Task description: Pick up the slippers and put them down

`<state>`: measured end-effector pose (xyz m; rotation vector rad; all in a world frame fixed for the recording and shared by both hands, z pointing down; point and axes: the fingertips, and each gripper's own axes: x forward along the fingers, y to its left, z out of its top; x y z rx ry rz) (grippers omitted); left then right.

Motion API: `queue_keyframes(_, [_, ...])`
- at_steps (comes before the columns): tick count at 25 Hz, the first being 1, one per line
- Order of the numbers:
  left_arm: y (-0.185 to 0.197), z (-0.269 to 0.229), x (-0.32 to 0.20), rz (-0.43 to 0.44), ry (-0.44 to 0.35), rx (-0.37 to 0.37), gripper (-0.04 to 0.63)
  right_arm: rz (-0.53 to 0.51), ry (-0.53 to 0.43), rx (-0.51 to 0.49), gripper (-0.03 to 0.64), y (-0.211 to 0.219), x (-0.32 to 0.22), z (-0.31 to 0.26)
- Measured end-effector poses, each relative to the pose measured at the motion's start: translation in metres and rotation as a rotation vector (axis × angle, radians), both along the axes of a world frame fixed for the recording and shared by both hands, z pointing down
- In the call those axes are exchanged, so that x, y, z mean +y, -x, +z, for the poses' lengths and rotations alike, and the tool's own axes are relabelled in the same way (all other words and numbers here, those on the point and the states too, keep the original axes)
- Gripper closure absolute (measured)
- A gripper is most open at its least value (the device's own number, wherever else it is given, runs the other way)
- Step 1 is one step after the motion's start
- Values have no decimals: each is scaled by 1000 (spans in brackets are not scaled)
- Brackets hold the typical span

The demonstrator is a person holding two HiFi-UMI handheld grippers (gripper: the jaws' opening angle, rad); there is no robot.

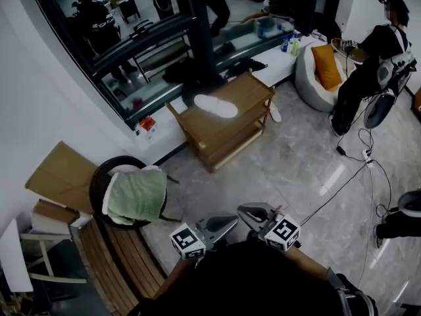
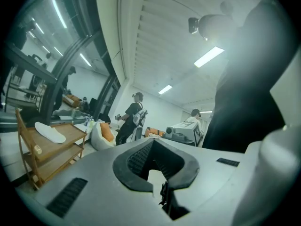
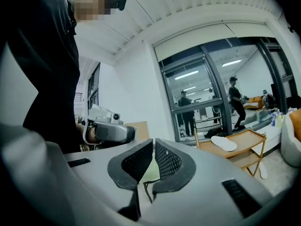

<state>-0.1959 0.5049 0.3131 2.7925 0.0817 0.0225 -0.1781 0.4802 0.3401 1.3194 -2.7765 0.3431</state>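
Note:
One white slipper (image 1: 216,106) lies on the top of a wooden shelf rack (image 1: 253,91) across the room. A second white slipper (image 1: 275,113) lies on the floor by the rack's right side. The left gripper view shows the top slipper (image 2: 50,132) far off at the left. In the right gripper view that slipper (image 3: 223,143) and the floor slipper (image 3: 262,170) are both at the right. My left gripper (image 1: 233,221) and right gripper (image 1: 243,210) are held close to my body, far from the rack. Both are shut, with nothing between the jaws.
A round chair draped with a green towel (image 1: 135,193) stands at the left, with a wooden bench (image 1: 125,259) below it. A white beanbag with an orange cushion (image 1: 323,68) and a seated person (image 1: 368,64) are at the right. Cables (image 1: 355,170) run across the floor.

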Motion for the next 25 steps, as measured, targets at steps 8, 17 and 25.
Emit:
queue_keyframes(8, [-8,-5,-13,-55,-29,-28,584,-15,2,-20,591,-13,5,-1])
queue_keyframes(17, [-24,7,14,-58,1,-81,584,-42,9,-45,591,-28,24,1])
queue_keyframes(25, [-42,-4,-3,-165,-92,-122,584,26,-9,-34,591,-85,21,-6])
